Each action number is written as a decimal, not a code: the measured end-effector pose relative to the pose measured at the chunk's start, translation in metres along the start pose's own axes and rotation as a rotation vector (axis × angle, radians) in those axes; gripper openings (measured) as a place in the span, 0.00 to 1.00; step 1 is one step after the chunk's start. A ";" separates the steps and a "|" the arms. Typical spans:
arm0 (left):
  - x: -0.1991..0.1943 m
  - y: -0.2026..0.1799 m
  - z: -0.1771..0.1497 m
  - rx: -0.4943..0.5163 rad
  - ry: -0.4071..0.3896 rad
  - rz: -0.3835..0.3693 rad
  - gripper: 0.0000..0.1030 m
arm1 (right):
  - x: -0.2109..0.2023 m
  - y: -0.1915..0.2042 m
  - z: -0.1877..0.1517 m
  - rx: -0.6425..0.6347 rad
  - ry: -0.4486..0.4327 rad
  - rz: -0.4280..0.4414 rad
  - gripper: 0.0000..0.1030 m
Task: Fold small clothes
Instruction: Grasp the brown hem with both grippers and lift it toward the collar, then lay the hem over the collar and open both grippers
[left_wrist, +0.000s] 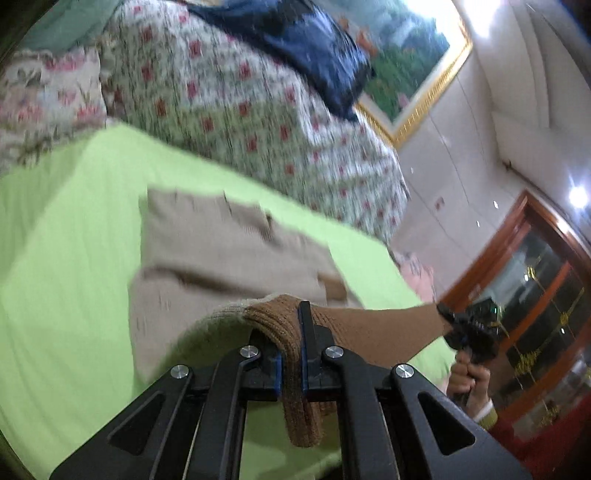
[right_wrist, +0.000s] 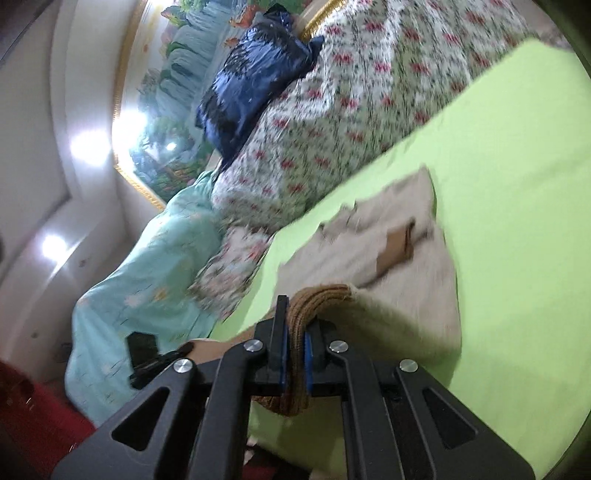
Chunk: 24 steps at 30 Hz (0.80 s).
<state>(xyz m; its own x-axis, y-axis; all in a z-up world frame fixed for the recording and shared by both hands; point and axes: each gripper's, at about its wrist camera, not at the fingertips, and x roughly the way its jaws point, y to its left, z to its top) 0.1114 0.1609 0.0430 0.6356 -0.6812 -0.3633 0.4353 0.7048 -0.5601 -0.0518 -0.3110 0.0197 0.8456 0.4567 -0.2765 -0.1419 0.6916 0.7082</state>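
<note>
A beige knit garment (left_wrist: 229, 254) with a brown ribbed hem lies partly on the green sheet (left_wrist: 66, 258), its near edge lifted. My left gripper (left_wrist: 290, 332) is shut on the brown hem (left_wrist: 280, 317). In the right wrist view the same garment (right_wrist: 388, 251) stretches away from my right gripper (right_wrist: 293, 332), which is shut on another part of the brown hem (right_wrist: 317, 299). The right gripper (left_wrist: 465, 328) and the hand holding it show at the left view's right side, with the hem taut between the two grippers.
A floral quilt (left_wrist: 240, 122) is heaped behind the garment, with a dark blue bag (left_wrist: 314, 48) on top. A light blue blanket (right_wrist: 147, 280) lies at the bed's end. A framed painting (left_wrist: 413, 59) hangs on the wall; a wooden cabinet (left_wrist: 535, 295) stands nearby.
</note>
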 end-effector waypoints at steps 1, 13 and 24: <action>0.008 0.003 0.012 -0.006 -0.016 0.008 0.05 | 0.008 -0.001 0.010 0.000 -0.007 -0.006 0.07; 0.122 0.062 0.093 -0.092 0.034 0.117 0.05 | 0.133 -0.037 0.116 0.009 0.003 -0.258 0.07; 0.204 0.130 0.101 -0.193 0.140 0.232 0.06 | 0.218 -0.105 0.130 0.071 0.125 -0.386 0.07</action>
<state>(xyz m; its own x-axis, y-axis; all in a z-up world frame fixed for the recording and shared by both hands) 0.3624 0.1331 -0.0286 0.6038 -0.5373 -0.5888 0.1521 0.8027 -0.5766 0.2146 -0.3568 -0.0306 0.7599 0.2384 -0.6047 0.2131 0.7875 0.5783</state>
